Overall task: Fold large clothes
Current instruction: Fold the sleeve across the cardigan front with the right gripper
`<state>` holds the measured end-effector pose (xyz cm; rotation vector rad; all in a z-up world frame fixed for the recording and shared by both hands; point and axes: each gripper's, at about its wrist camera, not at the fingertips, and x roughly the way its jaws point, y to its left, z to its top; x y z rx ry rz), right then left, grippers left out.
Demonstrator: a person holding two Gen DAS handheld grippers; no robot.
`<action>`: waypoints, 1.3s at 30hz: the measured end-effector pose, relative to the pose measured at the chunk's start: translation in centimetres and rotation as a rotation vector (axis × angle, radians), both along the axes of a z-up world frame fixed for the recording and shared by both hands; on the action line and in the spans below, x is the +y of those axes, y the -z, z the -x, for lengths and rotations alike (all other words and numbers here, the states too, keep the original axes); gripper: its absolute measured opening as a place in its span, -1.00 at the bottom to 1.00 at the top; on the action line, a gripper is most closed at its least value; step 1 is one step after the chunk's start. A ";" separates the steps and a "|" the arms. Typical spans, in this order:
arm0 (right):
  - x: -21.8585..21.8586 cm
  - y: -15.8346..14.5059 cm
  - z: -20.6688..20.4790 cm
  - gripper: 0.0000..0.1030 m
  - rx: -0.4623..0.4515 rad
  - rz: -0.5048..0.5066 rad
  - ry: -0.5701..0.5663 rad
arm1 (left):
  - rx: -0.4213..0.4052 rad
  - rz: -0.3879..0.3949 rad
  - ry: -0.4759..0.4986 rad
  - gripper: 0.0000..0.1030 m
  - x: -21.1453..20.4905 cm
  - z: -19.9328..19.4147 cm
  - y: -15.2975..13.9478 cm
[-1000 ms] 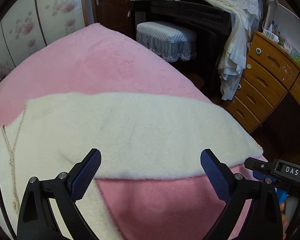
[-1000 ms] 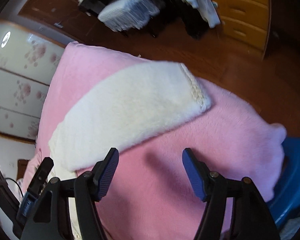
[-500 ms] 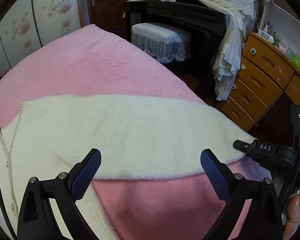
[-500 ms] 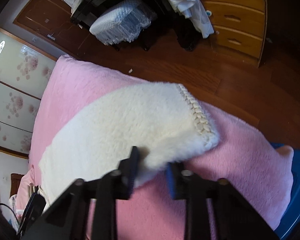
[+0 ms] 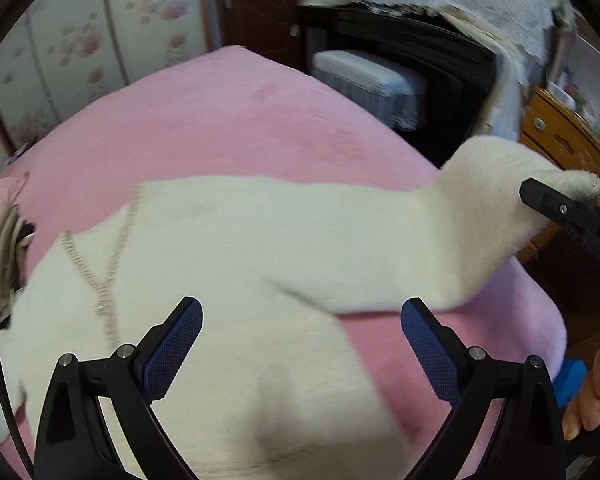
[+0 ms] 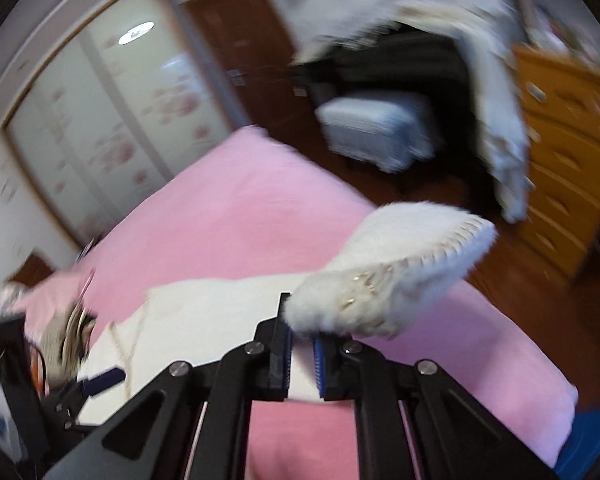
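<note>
A: What has just changed?

B: The right hand-held gripper (image 6: 302, 354) stood open a second ago, above the sleeve (image 6: 384, 276) of a white fluffy garment (image 5: 236, 264). Now its blue pads are closing on the cuff end, with the fabric pinched between them. The cuff has come up off the pink bed (image 5: 204, 120) and bends over the jaws, its gold-stitched trim showing.

A: And the left hand-held gripper (image 5: 300, 344)?

B: Wide open, holding nothing. It hangs above the body of the garment, which lies spread flat across the near half of the bed. It sits farther over the body than it did a second ago.

A: What does that mean for folding?

B: It looks like the sleeve fold has begun: with the cuff lifted, the sleeve can be carried inward across the body.

A: Is there room to move?

B: The far half of the bed is bare pink blanket. The lifted sleeve is at the bed's right edge; past it is wood floor, then a wooden chest of drawers (image 5: 556, 152) and a padded stool (image 5: 368, 84). A small bundle of cloth (image 5: 4, 256) lies at the left edge, just beside the garment's shoulder.
</note>
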<state>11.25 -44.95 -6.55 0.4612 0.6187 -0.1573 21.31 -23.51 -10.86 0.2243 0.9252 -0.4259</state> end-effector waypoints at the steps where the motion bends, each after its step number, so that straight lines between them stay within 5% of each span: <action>1: 1.8 -0.1 -0.9 -0.83 -0.002 0.022 -0.041 | 0.000 0.003 -0.022 0.93 1.7 -0.4 -0.1; 7: 10.2 3.6 -5.7 -0.83 0.078 0.077 -0.241 | 0.039 0.021 -0.163 0.93 10.6 -2.5 1.4; 15: 14.8 13.2 -9.9 -0.64 0.331 0.081 -0.348 | 0.146 0.057 -0.184 0.93 12.5 -3.1 5.6; 23: 13.7 11.7 -6.9 -0.26 0.282 0.044 -0.365 | 0.312 0.244 -0.104 0.90 10.5 -4.1 8.3; 29: 12.7 10.5 -4.2 -0.24 0.267 0.096 -0.353 | 0.442 0.393 -0.086 0.67 8.3 -5.5 10.4; 32: 11.7 10.5 -3.0 -0.24 0.269 0.077 -0.338 | 0.477 0.397 -0.091 0.45 7.0 -6.0 11.5; 35: 10.5 10.8 -1.7 -0.24 0.273 0.058 -0.321 | 0.497 0.389 -0.103 -0.07 5.5 -6.3 12.3; 38: 9.9 11.2 -1.2 -0.24 0.285 0.065 -0.305 | 0.497 0.365 -0.126 -0.31 4.6 -6.8 12.9; 39: 9.7 11.4 -1.1 -0.24 0.290 0.067 -0.299 | 0.493 0.354 -0.124 -0.61 4.3 -6.6 12.9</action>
